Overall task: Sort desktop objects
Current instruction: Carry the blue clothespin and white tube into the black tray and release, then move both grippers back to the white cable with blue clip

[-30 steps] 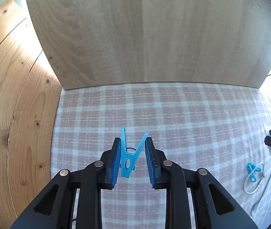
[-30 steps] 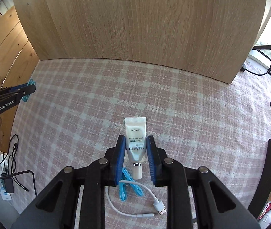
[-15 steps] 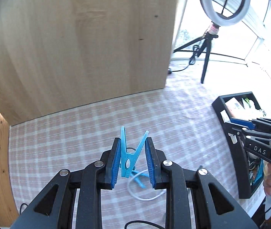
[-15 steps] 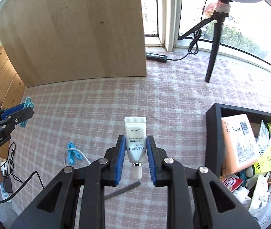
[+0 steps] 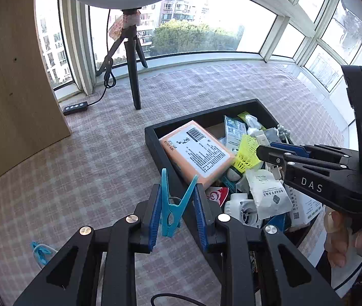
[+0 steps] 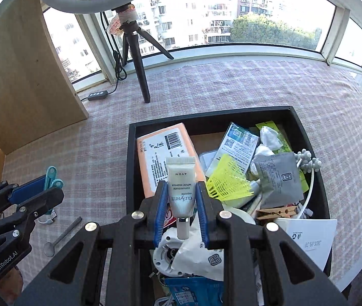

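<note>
1. Over the black rectangular bin (image 6: pixel 308 137), right tongs (image 6: pixel 181 201) clamp a small white-silver plastic cream tube (image 6: pixel 181 183), cap end toward the camera.
2. Left tongs (image 5: pixel 177 204) grip a light-blue plastic clothespin (image 5: pixel 174 206), prongs splayed forward, just at the bin's near-left wall (image 5: pixel 155 150).
3. Bin is crowded: orange barcode-labelled box (image 6: pixel 160 153), yellow shuttlecock (image 6: pixel 229 181), wooden clothespin (image 6: pixel 275 213), paper packets.
4. On the pink checked tabletop (image 6: pixel 99 153), left of the bin: grey spoon (image 6: pixel 61 236), second blue clothespin (image 5: pixel 39 251) with white cable.
5. Black ring-light tripod (image 6: pixel 140 58) stands behind.
</note>
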A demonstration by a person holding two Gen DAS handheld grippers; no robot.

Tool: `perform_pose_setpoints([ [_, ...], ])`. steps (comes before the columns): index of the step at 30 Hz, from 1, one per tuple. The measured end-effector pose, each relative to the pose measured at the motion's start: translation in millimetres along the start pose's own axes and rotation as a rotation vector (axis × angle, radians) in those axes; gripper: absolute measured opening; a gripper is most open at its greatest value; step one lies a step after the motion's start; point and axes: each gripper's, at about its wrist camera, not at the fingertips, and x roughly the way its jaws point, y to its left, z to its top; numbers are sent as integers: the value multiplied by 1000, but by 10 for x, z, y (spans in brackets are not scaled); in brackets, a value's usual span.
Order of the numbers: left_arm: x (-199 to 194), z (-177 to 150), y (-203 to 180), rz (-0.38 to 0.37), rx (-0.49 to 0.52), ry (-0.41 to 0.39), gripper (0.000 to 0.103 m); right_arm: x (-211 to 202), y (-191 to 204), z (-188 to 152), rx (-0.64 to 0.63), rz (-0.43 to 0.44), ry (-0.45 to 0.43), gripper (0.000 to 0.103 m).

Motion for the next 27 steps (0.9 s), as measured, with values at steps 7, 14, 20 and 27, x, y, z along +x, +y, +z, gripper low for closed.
perform_pose_setpoints([
  [7,270,154,-505,-67,27,33,45,-137,-495,-35,31,-33,4,52],
  [14,249,131,-531,-23,15,0,50,-269,-640,-94,31,-38,-34,60],
  [20,115,-19,-326,28,-16,-11,49,-292,-529,-153,8,11,-39,60],
  [27,-125,-314,232,116,-90,-10,49,-283,-134,-238,-62,62,-34,60],
])
